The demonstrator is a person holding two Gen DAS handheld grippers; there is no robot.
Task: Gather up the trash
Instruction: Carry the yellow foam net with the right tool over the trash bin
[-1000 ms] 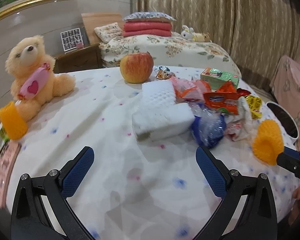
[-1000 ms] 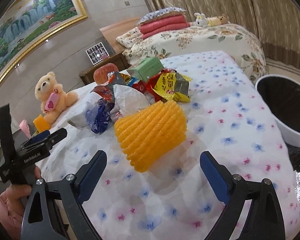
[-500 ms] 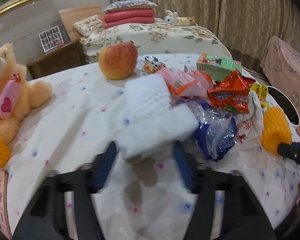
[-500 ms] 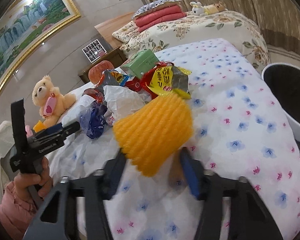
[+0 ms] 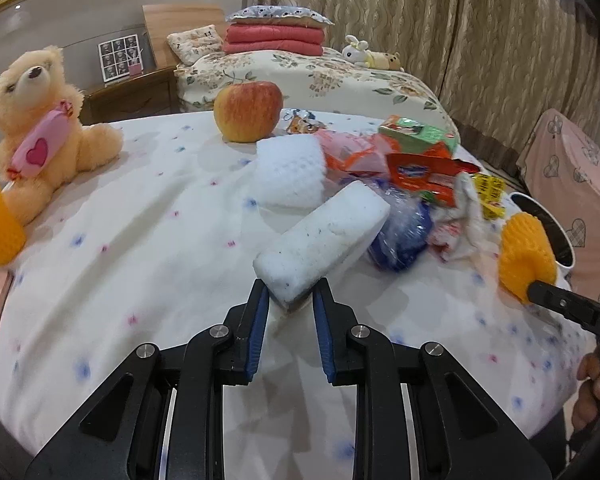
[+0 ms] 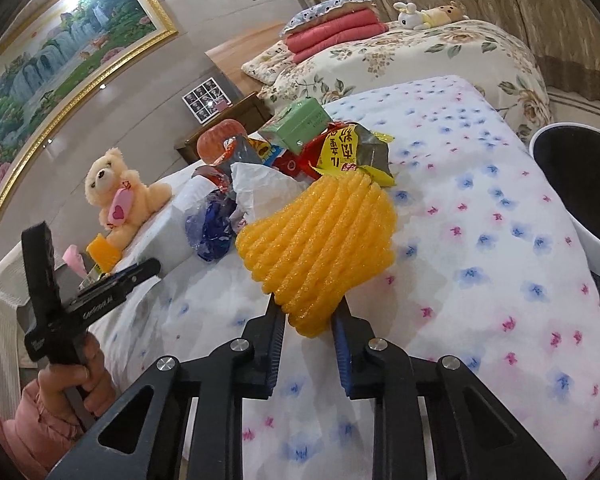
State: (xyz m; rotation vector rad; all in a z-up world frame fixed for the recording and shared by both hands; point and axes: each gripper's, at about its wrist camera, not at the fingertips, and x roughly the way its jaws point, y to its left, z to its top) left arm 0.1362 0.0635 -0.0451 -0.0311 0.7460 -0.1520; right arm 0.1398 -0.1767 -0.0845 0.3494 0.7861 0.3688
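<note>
Both grippers were wide apart a second ago; now each has clamped down! The left gripper [image 5: 289, 295] pinches one white foam block [image 5: 324, 240] by its near end, lifted and tilted toward two o'clock. The right gripper [image 6: 308, 320] squeezes one yellow foam net [image 6: 320, 240], raised off the flowered tabletop [image 6: 480, 240]. A second white foam piece [image 5: 290, 170] stays at twelve o'clock, beside one apple [image 5: 247, 111]. One white bin [image 6: 596, 240] waits at three o'clock.
</note>
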